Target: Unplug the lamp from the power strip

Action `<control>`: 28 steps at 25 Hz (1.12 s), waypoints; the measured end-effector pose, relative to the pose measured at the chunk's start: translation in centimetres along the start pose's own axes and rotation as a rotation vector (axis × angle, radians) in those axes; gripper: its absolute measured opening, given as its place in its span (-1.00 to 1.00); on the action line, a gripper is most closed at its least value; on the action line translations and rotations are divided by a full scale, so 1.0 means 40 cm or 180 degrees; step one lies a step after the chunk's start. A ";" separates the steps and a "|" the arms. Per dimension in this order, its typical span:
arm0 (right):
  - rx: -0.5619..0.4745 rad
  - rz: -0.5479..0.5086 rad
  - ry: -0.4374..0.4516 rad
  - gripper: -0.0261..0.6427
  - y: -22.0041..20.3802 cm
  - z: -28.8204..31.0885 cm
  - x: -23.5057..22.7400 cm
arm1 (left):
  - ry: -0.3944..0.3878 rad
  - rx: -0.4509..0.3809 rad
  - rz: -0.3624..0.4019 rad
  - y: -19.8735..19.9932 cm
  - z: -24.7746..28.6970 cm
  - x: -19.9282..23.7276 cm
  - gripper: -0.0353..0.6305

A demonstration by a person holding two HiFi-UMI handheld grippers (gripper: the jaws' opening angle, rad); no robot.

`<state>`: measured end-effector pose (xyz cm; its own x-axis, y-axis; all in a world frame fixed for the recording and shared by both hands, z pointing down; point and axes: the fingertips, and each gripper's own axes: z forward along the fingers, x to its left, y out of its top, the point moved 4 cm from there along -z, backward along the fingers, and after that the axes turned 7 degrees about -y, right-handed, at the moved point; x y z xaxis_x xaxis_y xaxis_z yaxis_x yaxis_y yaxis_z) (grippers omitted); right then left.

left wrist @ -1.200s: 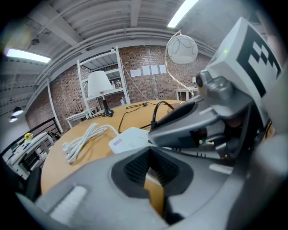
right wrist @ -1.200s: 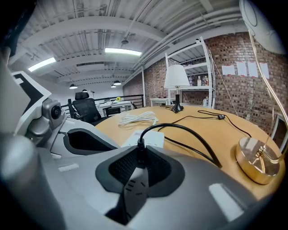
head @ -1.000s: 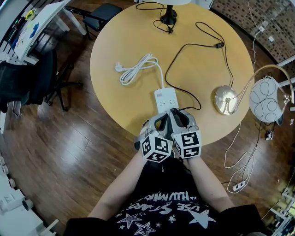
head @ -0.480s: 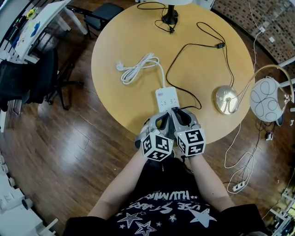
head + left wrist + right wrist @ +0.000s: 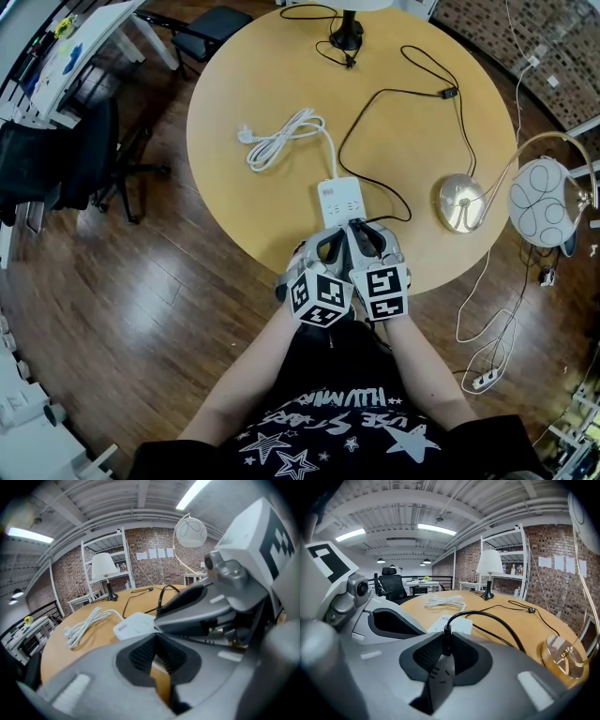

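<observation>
1. Gripping the plug [image 5: 440, 677], my right claw [image 5: 446, 649] is clenched on its black body. The cord [image 5: 499, 620] arches out of its top and away to the right.
2. My left claw [image 5: 157, 654] sits just beside the right one at the near edge of the desk [image 5: 234, 84]. Its jaws are pressed almost together with nothing between them; only a sliver of desk shows through.
3. The power strip [image 5: 339, 199] lies flat just ahead of both claws, with its own white cable [image 5: 277, 141] coiled further out.
4. The lamp [image 5: 461, 202] stands well apart on the right of the desk, and the black cord loops round to it.
5. As I judge it, the pull is the step in hand. The plug looks clear of the strip in my right claw's view, though I cannot see the socket face to be sure.
6. Next I should draw the plug straight back and lay it on bare desk beside the strip. If the strip drags along, my left claw should pin it down first.
</observation>
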<state>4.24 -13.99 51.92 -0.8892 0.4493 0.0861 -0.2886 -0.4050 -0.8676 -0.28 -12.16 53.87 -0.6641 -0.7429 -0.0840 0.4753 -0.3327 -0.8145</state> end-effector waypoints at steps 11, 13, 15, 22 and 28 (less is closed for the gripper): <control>-0.0184 0.0185 -0.0083 -0.75 0.000 -0.022 -0.007 | -0.0036 0.0031 -0.0050 0.001 -0.002 -0.006 -0.89; -0.0471 0.0070 -0.0150 -0.76 0.041 -0.046 -0.019 | -0.0069 0.0001 -0.0135 0.000 -0.002 -0.004 -0.89; -0.0664 0.0053 -0.0200 -0.76 0.100 -0.050 -0.044 | -0.0078 -0.0007 -0.0094 -0.001 -0.002 0.001 -0.89; -0.1098 0.0105 -0.0164 -0.76 0.244 -0.107 -0.105 | -0.0052 0.0003 -0.0074 -0.009 0.002 0.003 -0.89; -0.1220 0.0157 -0.0088 -0.75 0.275 -0.166 -0.103 | -0.0100 -0.0080 -0.0248 -0.014 0.008 0.011 -0.89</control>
<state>7.06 -15.01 38.77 -0.9095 0.4129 0.0483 -0.0964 -0.0963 -0.9907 -0.66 -12.49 54.46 -0.6799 -0.7333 -0.0020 0.4079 -0.3759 -0.8320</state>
